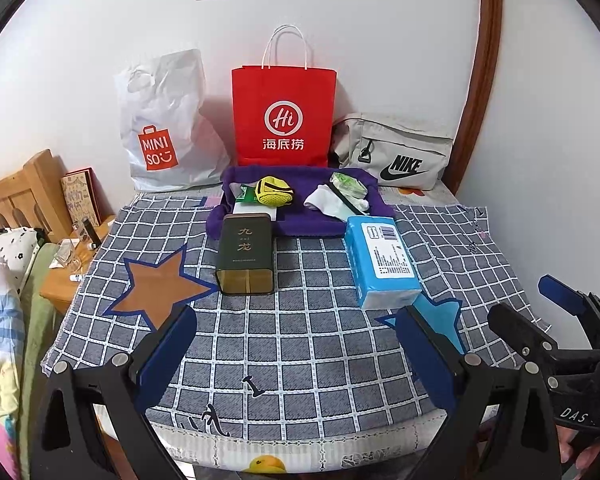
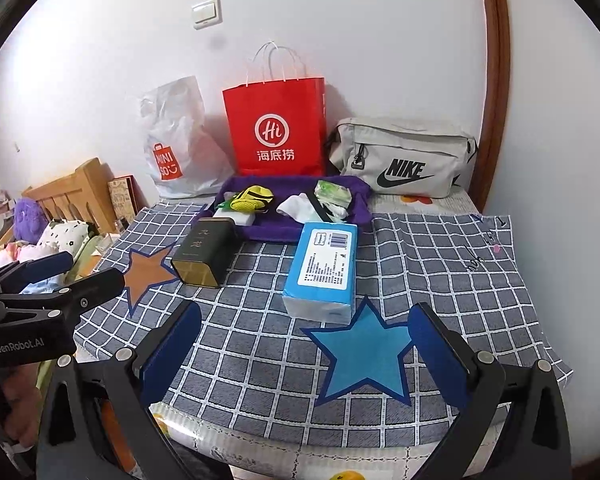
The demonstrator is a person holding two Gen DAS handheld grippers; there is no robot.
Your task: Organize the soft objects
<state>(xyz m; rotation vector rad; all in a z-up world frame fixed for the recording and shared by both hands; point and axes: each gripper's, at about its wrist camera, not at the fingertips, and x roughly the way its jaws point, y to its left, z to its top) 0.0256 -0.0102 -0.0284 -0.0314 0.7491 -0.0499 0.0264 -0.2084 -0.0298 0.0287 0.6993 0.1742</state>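
While both grippers hang over the near edge of the table, nothing is held by either of them: the left gripper (image 1: 296, 348) has its blue-padded fingers (image 1: 166, 352) spread wide over the grey checked tablecloth (image 1: 308, 340), and the right gripper (image 2: 306, 344) is spread the same way, with the blue star patch (image 2: 364, 360) lying on the cloth between its pads. In the left wrist view the right gripper shows at the right border, and in the right wrist view the left gripper shows at the left border — the two are well apart. The soft things are at the far side of the table, on a purple towel-lined tray (image 1: 300, 224): a yellow mesh pouch (image 1: 274, 190) on the left part, a white sock (image 1: 326, 202) on the right part, and a green-printed packet (image 1: 348, 184) just behind the sock. A dark green tea tin (image 1: 246, 254) lies on its side in front of the tray, its far end touching a white box on the tray edge, beside an orange star patch (image 1: 160, 284). A blue tissue pack (image 1: 384, 262) lies to the right of the tin, its near end just beside the blue star. Behind the tray, against the wall, stand a white Miniso plastic bag (image 1: 164, 128), a red Haidilao paper bag (image 1: 284, 116) and a grey Nike waist bag (image 1: 400, 152).
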